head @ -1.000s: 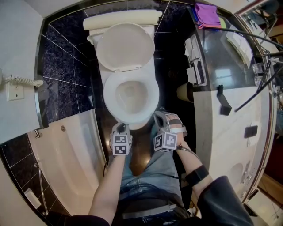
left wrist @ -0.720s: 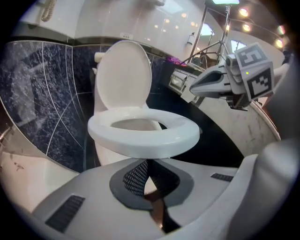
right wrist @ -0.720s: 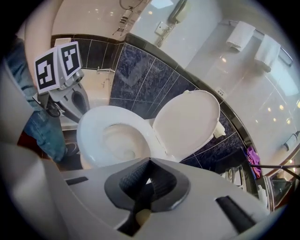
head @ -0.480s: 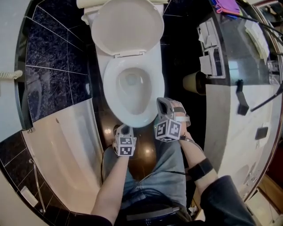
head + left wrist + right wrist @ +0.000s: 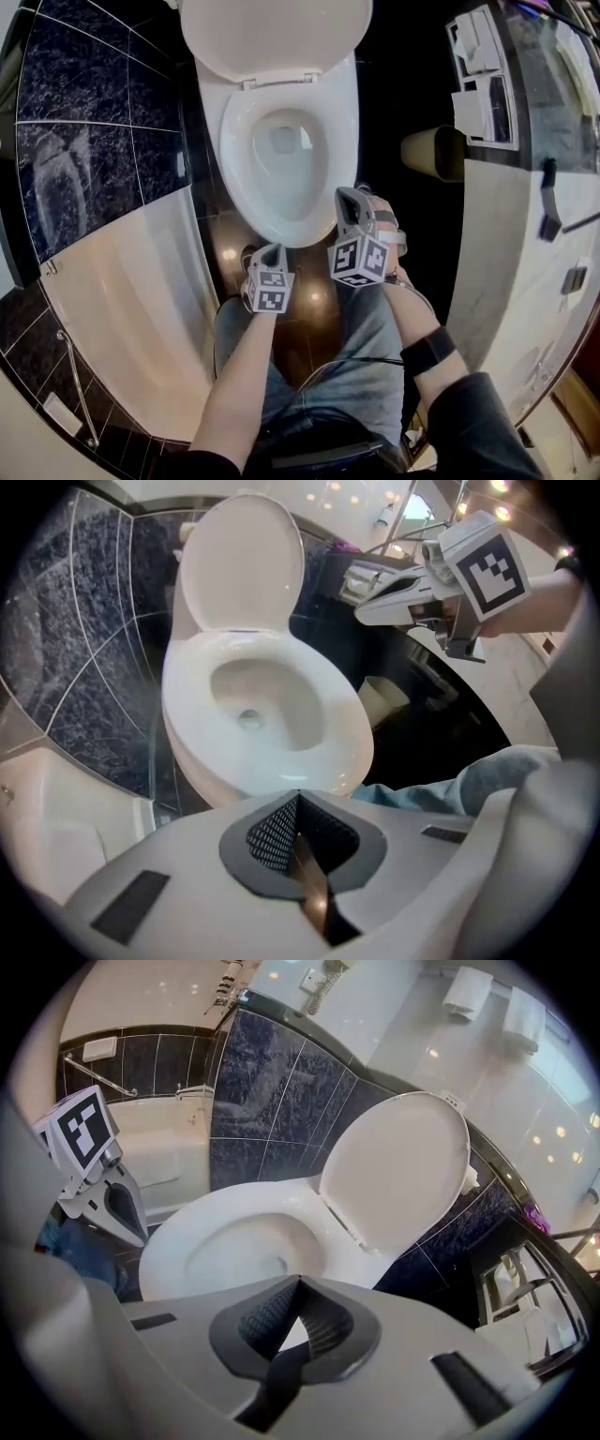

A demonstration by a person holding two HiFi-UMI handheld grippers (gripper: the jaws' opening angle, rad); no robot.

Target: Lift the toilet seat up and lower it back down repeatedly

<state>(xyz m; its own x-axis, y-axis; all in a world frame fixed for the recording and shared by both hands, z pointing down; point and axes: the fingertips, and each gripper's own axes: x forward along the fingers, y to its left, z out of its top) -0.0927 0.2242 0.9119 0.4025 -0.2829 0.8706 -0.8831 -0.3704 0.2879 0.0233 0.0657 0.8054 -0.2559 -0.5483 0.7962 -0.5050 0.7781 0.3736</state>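
A white toilet (image 5: pixel 281 169) fills the top middle of the head view. Its lid (image 5: pixel 277 33) stands raised against the back; the same lid (image 5: pixel 398 1171) shows as a solid oval in the right gripper view. The ring round the bowl (image 5: pixel 272 710) lies flat, and I cannot tell seat from rim. My left gripper (image 5: pixel 270 253) is shut and empty, just short of the bowl's front edge. My right gripper (image 5: pixel 349 199) is shut and empty, over the bowl's front right edge. Neither touches the toilet.
A white bathtub (image 5: pixel 122 309) lies to the left, below dark tiled wall (image 5: pixel 84 122). A tan cylinder (image 5: pixel 436 150) stands right of the toilet, beside a long counter (image 5: pixel 506 244). The person's jeans-clad legs (image 5: pixel 366 328) are below the grippers, above dark floor (image 5: pixel 309 319).
The view has moved in towards the toilet, which now sits higher in the frame. Both grippers have come forward to the bowl's front, still shut.
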